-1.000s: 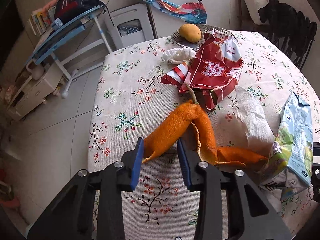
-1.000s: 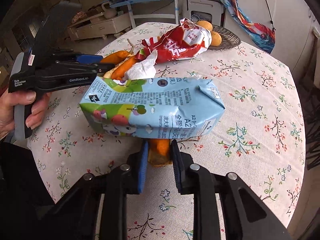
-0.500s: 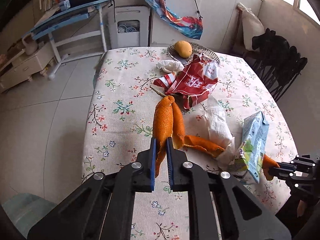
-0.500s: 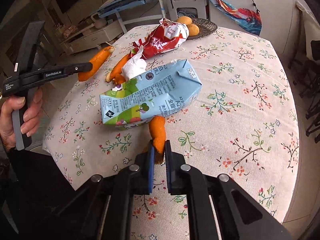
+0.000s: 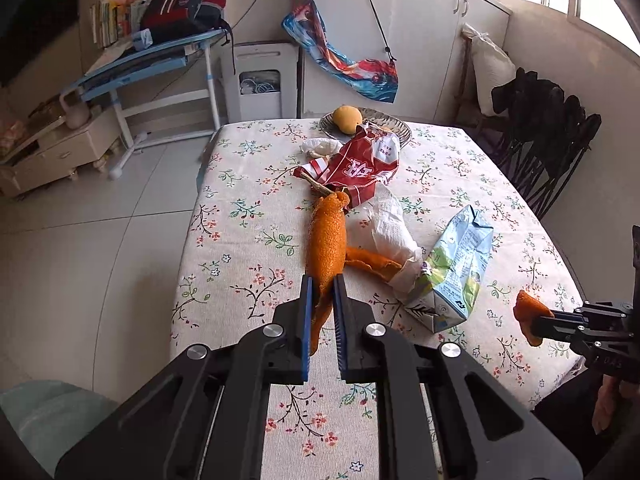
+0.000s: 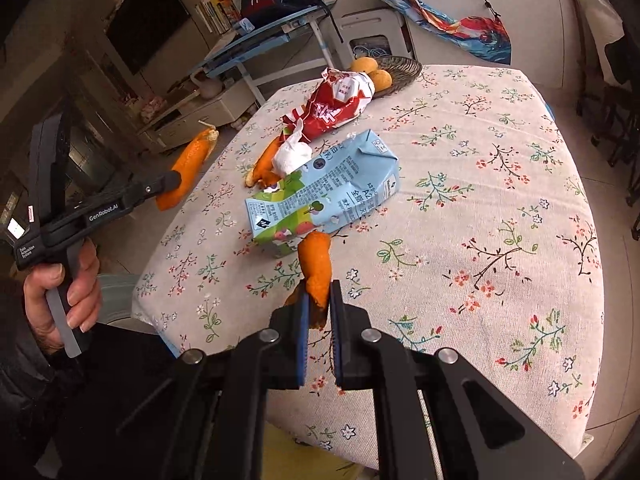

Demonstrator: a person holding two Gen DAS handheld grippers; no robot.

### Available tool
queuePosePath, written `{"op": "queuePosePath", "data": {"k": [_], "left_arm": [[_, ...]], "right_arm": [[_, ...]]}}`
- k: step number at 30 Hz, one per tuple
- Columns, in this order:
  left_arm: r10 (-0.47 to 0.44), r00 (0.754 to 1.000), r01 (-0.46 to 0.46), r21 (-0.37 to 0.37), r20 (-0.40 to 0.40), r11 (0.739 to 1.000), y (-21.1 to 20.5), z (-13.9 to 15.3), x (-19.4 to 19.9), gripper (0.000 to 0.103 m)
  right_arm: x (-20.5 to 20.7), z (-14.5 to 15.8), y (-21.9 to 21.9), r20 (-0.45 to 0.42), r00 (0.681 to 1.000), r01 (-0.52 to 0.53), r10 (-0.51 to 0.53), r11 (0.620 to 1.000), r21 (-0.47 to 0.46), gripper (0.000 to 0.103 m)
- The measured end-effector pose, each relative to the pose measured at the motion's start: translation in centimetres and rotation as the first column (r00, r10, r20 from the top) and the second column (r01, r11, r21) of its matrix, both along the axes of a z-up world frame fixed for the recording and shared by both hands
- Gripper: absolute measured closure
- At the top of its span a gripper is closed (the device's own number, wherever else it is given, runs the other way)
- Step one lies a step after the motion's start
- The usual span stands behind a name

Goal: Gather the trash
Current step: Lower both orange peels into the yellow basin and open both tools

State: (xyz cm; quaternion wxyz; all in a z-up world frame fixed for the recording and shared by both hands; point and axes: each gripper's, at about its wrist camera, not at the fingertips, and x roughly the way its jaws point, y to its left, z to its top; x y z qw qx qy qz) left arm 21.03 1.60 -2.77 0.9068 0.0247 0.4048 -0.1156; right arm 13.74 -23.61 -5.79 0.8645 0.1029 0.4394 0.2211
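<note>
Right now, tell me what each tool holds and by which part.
Left tool: shut on the near end of a long orange peel. Right tool: shut on the near end of a shorter peel piece.

A lived-in home: a floral-clothed counter (image 5: pixel 460 168) with a fruit basket (image 5: pixel 370 124), a child's desk (image 5: pixel 152 60) with books (image 5: pixel 110 20) and backpack (image 5: pixel 186 4), cupboards (image 5: pixel 420 32), tiled floor (image 5: pixel 92 232).

The milk carton (image 5: pixel 456 276) hid one end of the white tissue (image 5: pixel 390 236). The red snack bag (image 6: pixel 340 104) covered part of the fruit basket (image 6: pixel 404 70). Its small print was too tiny to read.
</note>
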Motion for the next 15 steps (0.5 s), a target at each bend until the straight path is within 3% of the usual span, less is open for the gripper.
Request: {"op": "queuePosePath", "data": {"k": [8, 15], "left_arm": [[0.013, 0.999, -0.012, -0.017, 0.03, 1.0, 0.3, 0.7, -3.1, 0.093], [-0.002, 0.999, 0.002, -0.006, 0.041, 1.0, -0.4, 0.4, -5.5, 0.093]], "right_arm": [[-2.7, -0.2, 2.0, 0.005, 0.997, -0.083, 0.082, 0.995, 0.051, 0.093], [-5.8, -1.4, 5.4, -0.027, 0.975, -0.219, 0.22, 0.975, 0.022, 0.093]]}}
